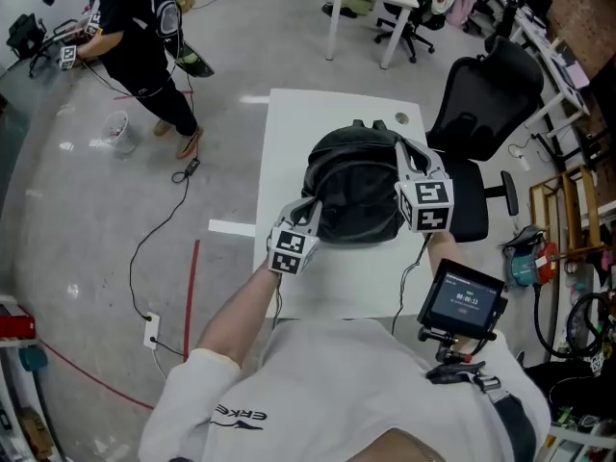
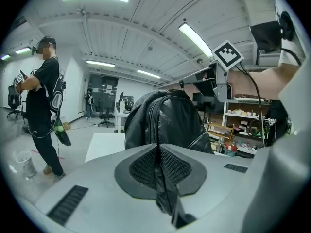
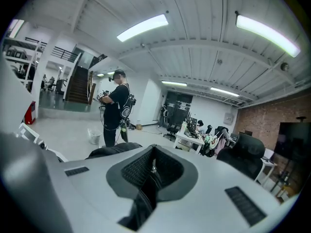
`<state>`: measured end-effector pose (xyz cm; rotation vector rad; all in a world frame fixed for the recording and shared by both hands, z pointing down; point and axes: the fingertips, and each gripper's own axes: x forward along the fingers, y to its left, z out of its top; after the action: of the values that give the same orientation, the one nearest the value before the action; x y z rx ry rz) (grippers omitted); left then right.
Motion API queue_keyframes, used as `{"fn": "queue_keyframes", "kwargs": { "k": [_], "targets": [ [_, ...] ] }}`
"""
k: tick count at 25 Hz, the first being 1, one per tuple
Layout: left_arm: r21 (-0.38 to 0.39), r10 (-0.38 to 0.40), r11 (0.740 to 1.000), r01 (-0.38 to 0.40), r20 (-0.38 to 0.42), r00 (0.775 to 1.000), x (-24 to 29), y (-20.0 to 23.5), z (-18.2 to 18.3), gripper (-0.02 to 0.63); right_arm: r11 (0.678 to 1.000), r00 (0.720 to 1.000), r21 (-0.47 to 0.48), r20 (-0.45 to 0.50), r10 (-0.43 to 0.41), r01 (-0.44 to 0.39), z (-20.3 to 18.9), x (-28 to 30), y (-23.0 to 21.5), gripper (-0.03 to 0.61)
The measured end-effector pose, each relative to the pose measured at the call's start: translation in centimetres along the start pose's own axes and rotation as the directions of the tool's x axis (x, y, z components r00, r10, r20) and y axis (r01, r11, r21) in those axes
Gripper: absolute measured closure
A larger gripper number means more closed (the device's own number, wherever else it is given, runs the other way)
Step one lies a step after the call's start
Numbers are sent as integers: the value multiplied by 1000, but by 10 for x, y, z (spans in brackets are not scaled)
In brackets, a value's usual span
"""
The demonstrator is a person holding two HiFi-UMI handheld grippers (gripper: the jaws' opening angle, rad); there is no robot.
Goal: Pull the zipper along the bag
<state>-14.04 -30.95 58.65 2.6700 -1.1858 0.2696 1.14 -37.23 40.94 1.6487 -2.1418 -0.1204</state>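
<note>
left gripper (image 1: pixel 308 208) clamps black bag (image 1: pixel 356 191) fabric at the bag's 8 o'clock; right gripper (image 1: pixel 402 152) pinches the zipper pull (image 3: pixel 153 169) at 2 o'clock, on white table (image 1: pixel 289 133).

The shirt (image 1: pixel 318 383) is white with black letters. The left gripper (image 1: pixel 312 207) and right gripper (image 1: pixel 401 150) are grey with black-and-white cubes (image 1: pixel 292 249).

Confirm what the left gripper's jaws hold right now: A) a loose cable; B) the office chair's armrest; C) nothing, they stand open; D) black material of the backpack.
D: in the left gripper view, the left gripper has its jaws together on a black strip of the backpack, which stands on the white table.
</note>
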Motion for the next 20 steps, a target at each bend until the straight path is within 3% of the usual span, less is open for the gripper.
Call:
{"fn": "queue_keyframes", "kwargs": {
  "k": [20],
  "targets": [
    [16,-111,994,111,6,994,-2,1,3,597,998,1000,-56,-19,12,-13,27,26,45,561]
  ]
}}
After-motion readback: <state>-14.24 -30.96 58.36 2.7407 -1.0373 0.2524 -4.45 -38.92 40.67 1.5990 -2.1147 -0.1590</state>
